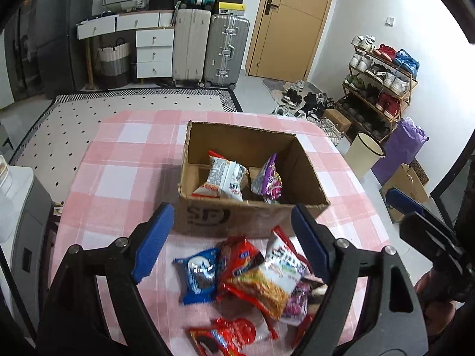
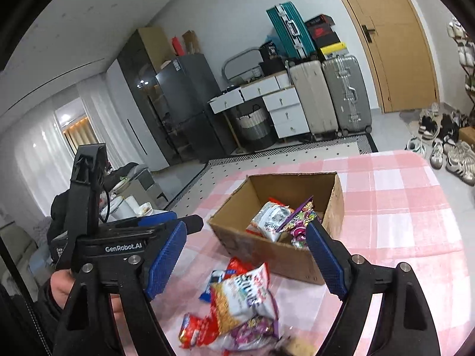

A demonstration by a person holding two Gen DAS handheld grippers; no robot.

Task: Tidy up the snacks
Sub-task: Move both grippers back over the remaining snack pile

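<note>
Jaws of left gripper (image 1: 233, 241) and right gripper (image 2: 246, 259): both spread wide, empty; cardboard box (image 1: 207, 219) on table (image 1: 118, 178): two packets inside; snack pile (image 1: 252, 279) in front of it: several packets unsorted; early stage, by estimate.

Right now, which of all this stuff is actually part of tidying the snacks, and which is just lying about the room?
Part of the job:
- cardboard box, two packets already inside
- loose snack packets on the pink checked tablecloth
- left gripper and right gripper, both open and empty

Just lying about:
- suitcases
- shoe rack
- white drawers
- bin
</note>
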